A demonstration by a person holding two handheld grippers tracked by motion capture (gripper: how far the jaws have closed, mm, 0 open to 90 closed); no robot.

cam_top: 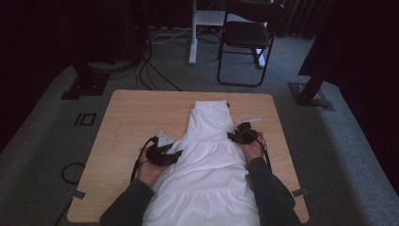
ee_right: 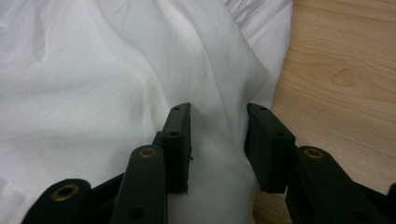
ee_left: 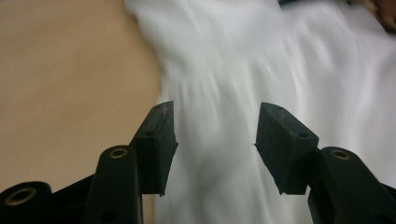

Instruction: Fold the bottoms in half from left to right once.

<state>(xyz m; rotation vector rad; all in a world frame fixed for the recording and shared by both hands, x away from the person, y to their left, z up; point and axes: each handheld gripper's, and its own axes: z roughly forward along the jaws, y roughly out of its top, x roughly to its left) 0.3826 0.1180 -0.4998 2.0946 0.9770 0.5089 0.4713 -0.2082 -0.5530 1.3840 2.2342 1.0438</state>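
Our left gripper [ee_left: 215, 140] is spread over the dress [cam_top: 207, 165] on the table [cam_top: 127, 117]; the right gripper [ee_right: 218, 140] straddles a fold unpinched; light, limp, slippery cloth, so we'd pinch its side edges

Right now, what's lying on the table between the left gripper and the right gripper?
In the high view, the white dress spans the stretch between the left gripper and the right gripper, one at each side edge. Nothing else lies there.
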